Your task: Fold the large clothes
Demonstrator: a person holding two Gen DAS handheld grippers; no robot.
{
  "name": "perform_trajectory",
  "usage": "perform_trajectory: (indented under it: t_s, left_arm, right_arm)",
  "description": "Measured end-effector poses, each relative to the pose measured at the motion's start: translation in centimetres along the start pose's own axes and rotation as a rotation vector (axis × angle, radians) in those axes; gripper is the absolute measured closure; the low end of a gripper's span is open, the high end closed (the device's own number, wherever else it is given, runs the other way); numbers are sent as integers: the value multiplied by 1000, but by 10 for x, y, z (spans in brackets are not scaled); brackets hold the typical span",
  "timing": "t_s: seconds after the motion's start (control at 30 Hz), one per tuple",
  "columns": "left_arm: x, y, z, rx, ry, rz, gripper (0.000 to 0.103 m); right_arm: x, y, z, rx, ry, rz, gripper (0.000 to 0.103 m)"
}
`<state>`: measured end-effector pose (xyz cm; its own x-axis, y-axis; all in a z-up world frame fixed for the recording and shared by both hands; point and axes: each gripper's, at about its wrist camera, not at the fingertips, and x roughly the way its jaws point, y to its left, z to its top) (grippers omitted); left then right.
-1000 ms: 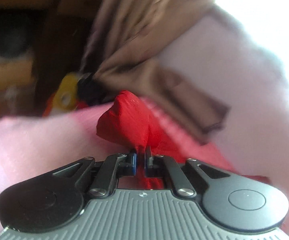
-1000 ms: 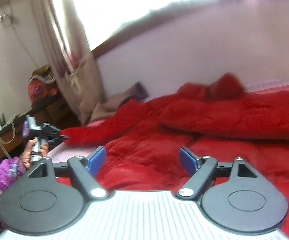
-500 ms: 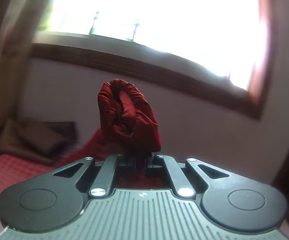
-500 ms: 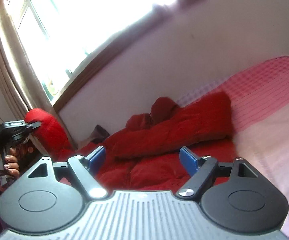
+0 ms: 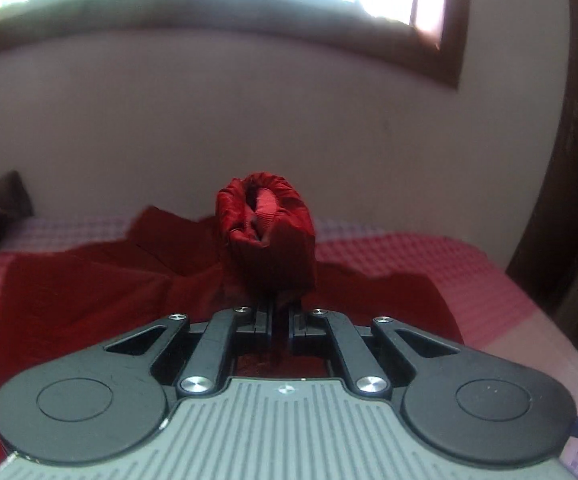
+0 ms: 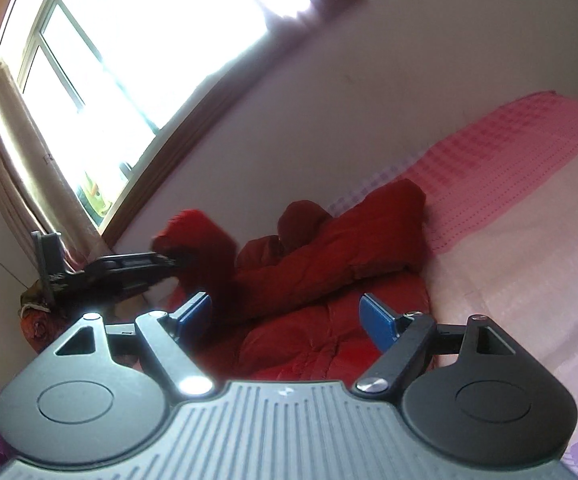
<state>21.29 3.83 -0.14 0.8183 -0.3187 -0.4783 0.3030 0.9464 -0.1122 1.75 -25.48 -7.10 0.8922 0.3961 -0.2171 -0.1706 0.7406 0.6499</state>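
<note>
Left tongs (image 5: 279, 320): shut tight on a bunched sleeve cuff (image 5: 267, 236) of the red jacket (image 5: 89, 296); fabric pinched between the two pads, cuff standing up just beyond the tips.
Left tongs from the right wrist view (image 6: 165, 260): up and to the left of the right tongs, lifted above the bed, red sleeve hanging from the tips.
Right tongs (image 6: 287, 318): spread wide, blue pads (image 6: 377, 322) bare, nothing between them and nothing touched.
Red jacket: spread on the bed (image 5: 469, 280) straight ahead of and below both tongs; in the right wrist view (image 6: 329, 344) bulk lying just beyond the open pads, a padded fold (image 6: 349, 240) farther ahead toward the wall.
Bed sheet (image 6: 529, 208): pink check, bare to the right of the right tongs.
Window (image 6: 129, 60): up and left of the right tongs, above the left tongs in its own view.
Curtain (image 6: 17, 160): far left of the right tongs, beside the window.
</note>
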Motion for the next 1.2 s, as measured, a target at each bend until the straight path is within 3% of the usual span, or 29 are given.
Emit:
perform_trajectory:
  t_s: [0.23, 0.3, 0.33, 0.37, 0.43, 0.47, 0.53, 0.7, 0.77, 0.8, 0.83, 0.87, 0.9, 1.0, 1.1, 1.2]
  left_arm:
    - [31, -22, -18, 41, 49, -16, 94]
    - [38, -29, -23, 69, 62, -33, 83]
    - [38, -32, -26, 85, 56, -31, 70]
    - [38, -33, -28, 97, 57, -41, 45]
    - [32, -34, -29, 98, 46, -55, 11]
    - [26, -35, -29, 91, 19, -53, 5]
    - [9, -29, -30, 90, -32, -60, 3]
    - [-15, 4, -30, 70, -30, -3, 6]
    - [-18, 27, -30, 85, -33, 77, 19]
    - [-20, 37, -30, 94, -26, 126, 24]
    - [-20, 49, -30, 94, -11, 180, 37]
    - [-16, 62, -29, 82, 3, 218, 46]
    - [-13, 77, -27, 54, 19, 246, 49]
    - [-4, 108, -21, -12, 29, 306, 49]
    - [8, 121, -13, -26, 3, 344, 49]
    - [24, 120, -1, 2, -30, 324, 49]
  right_arm:
    - [1, -12, -6, 22, 8, 3, 21]
    - [3, -14, -7, 26, 13, 5, 21]
    - [3, -14, -7, 23, 15, 6, 21]
    - [3, -13, -7, 19, 16, 6, 21]
    - [1, -12, -7, 8, 15, 8, 21]
    - [1, -11, -6, 2, 15, 8, 21]
    - [1, -9, -3, -8, 10, 10, 21]
    - [8, 11, 11, -78, 7, 40, 21]
    - [20, 29, 18, -175, 8, 44, 22]
    - [29, 39, 21, -237, 13, 39, 27]
    - [40, 48, 24, -291, 26, 36, 34]
    - [56, 57, 29, -343, 48, 28, 48]
    - [69, 64, 32, -372, 61, 26, 55]
    - [118, 81, 44, -432, 89, 16, 62]
    - [174, 91, 55, -460, 132, -9, 63]
    - [222, 92, 59, -483, 163, -52, 63]
